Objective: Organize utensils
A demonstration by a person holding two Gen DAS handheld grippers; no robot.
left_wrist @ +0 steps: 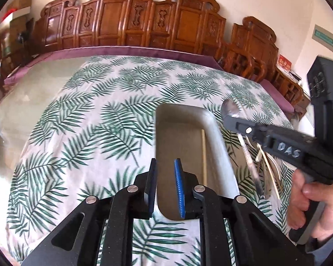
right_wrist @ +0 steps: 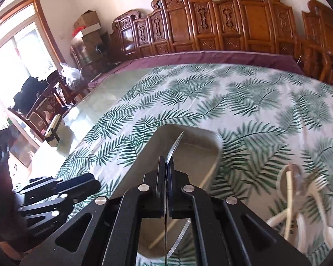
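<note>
A grey oblong tray [left_wrist: 219,155] lies on the palm-leaf tablecloth, with one wooden chopstick [left_wrist: 203,155] in it. My left gripper [left_wrist: 165,186] is open and empty, its fingers straddling the tray's near left wall. My right gripper [left_wrist: 229,122] is shut on a metal spoon [left_wrist: 229,108] and holds it in the air to the right of the tray. In the right wrist view the spoon [right_wrist: 174,149] shows edge-on between my shut fingers [right_wrist: 166,166], above the tray [right_wrist: 148,155]. Loose utensils [left_wrist: 266,173] lie right of the tray.
A pile of pale spoons and chopsticks [right_wrist: 299,199] lies on the cloth at the right. Carved wooden chairs [left_wrist: 144,22] line the table's far edge. A small cream and black device [right_wrist: 53,130] stands on the bare glass at the left.
</note>
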